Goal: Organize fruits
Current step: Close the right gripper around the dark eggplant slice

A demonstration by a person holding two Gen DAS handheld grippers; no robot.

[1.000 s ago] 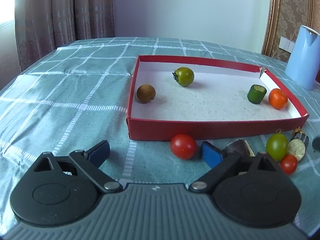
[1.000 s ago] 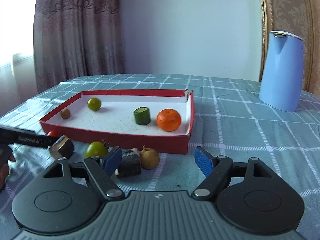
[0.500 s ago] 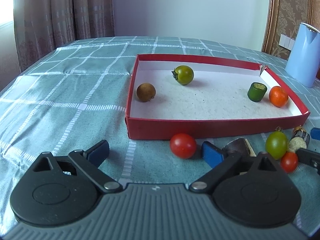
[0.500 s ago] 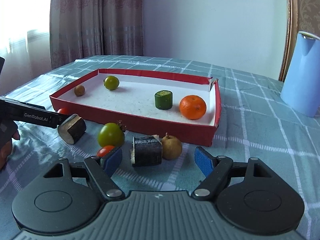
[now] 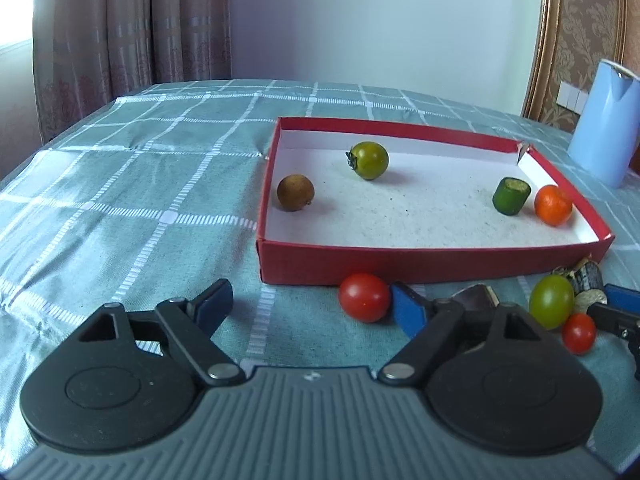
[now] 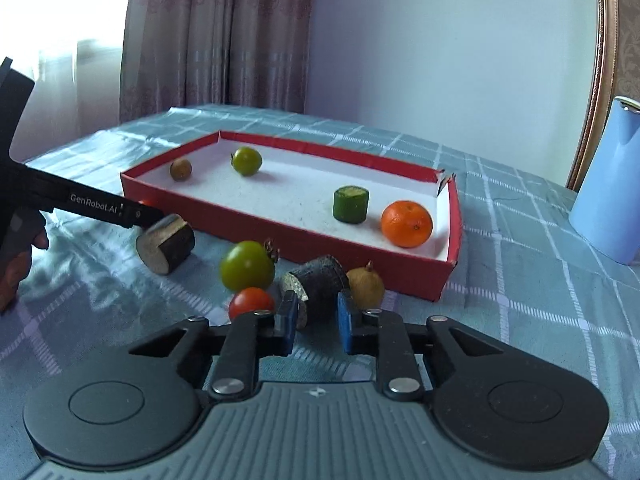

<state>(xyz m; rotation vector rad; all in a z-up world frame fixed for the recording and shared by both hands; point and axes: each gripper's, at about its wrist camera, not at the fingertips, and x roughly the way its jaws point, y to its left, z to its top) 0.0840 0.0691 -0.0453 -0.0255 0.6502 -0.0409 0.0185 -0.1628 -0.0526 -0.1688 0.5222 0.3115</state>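
Observation:
A red box (image 5: 400,268) holds a brown round fruit (image 5: 295,193), a green tomato (image 5: 370,160), a green cut piece (image 5: 511,196) and an orange (image 5: 554,205). In front of it, my left gripper (image 5: 312,306) is open and its jaws are closing. A red tomato (image 5: 364,297) lies between them against the right pad. My right gripper (image 6: 318,320) is shut on a dark cut chunk (image 6: 320,280), which is tilted. Beside that chunk lie a green tomato (image 6: 247,266), a small red tomato (image 6: 251,302) and a brown fruit (image 6: 365,284). A second dark chunk (image 6: 166,244) lies by my left gripper's finger (image 6: 100,208).
A blue kettle (image 6: 612,184) stands on the checked green tablecloth right of the box. A person's hand (image 6: 16,264) holds the left gripper at the left edge of the right wrist view. Curtains hang behind the table's far left edge.
My right gripper moved in toward the fruit in front of the box, rolled, and closed on the dark chunk, which tipped over. The left jaws narrowed a little beside the red tomato.

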